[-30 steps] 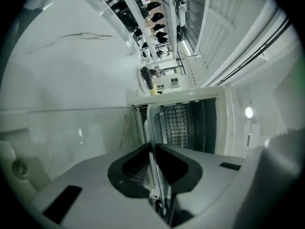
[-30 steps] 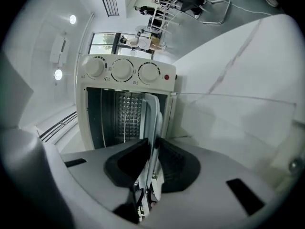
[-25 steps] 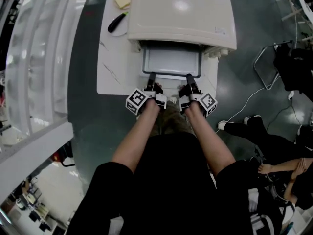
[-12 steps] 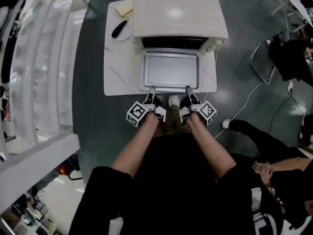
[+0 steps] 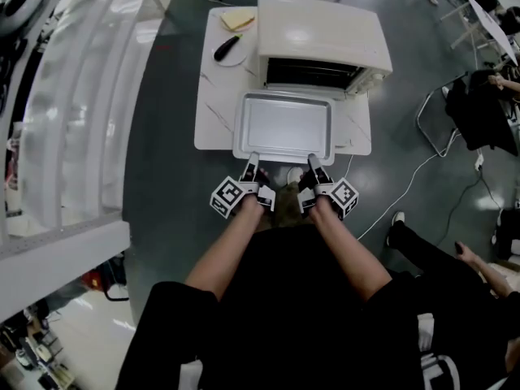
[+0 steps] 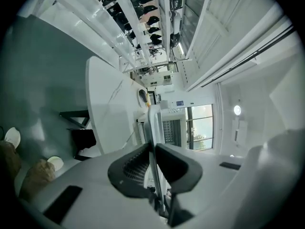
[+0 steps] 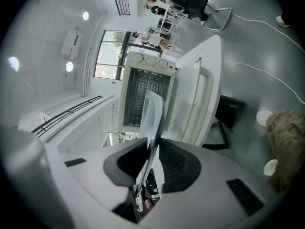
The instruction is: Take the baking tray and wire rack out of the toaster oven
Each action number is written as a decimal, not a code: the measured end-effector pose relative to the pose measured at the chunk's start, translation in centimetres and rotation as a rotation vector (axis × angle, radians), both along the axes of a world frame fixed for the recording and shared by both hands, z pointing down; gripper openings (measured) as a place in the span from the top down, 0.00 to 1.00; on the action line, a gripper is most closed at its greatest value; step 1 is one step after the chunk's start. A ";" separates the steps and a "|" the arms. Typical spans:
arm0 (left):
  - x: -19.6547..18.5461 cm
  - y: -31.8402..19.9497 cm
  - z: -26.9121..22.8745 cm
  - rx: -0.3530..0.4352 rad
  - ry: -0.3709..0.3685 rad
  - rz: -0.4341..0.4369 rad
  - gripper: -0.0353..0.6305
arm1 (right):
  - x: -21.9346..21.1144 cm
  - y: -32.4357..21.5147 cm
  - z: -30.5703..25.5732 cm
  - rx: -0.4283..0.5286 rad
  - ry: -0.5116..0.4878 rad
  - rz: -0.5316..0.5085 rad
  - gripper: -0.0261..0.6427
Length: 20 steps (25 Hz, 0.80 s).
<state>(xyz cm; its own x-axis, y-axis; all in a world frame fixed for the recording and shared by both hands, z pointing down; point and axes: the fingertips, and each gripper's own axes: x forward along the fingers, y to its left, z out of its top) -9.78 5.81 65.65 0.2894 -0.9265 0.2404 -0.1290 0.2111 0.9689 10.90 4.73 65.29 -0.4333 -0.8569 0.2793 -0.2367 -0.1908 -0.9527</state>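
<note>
A silver baking tray [image 5: 283, 127] hangs level in front of the cream toaster oven [image 5: 322, 37], fully outside its open mouth [image 5: 313, 73]. My left gripper [image 5: 251, 162] is shut on the tray's near rim at its left end. My right gripper [image 5: 312, 162] is shut on the same rim at its right end. In the left gripper view the tray [image 6: 153, 128] shows edge-on, pinched between the pads [image 6: 133, 168]. The right gripper view shows the tray [image 7: 153, 116] clamped likewise, with the wire rack [image 7: 145, 90] still inside the oven [image 7: 146, 92].
The oven stands on a small white table [image 5: 217, 96] with its door [image 7: 196, 99] folded down. A black-handled tool [image 5: 225, 47] and a yellow sponge [image 5: 237, 19] lie on the table's far left. Glass shelving [image 5: 65, 104] runs along the left. A cable [image 5: 406, 177] crosses the floor at right.
Both grippers have drawn the tray straight back toward me, from mostly inside the oven to fully clear of it. The head view has shifted, so the table sits further right.
</note>
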 end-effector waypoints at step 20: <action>-18.3 2.0 2.0 -0.024 -0.044 -0.216 0.85 | -19.0 -1.3 2.3 -0.063 -0.034 -0.212 0.82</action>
<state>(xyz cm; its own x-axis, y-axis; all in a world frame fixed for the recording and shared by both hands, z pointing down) -28.10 7.84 67.68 0.0740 -0.9598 0.2708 -0.1203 0.2610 0.9578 -8.12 3.47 67.55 -0.6122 -0.7267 0.3117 -0.2458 -0.1998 -0.9485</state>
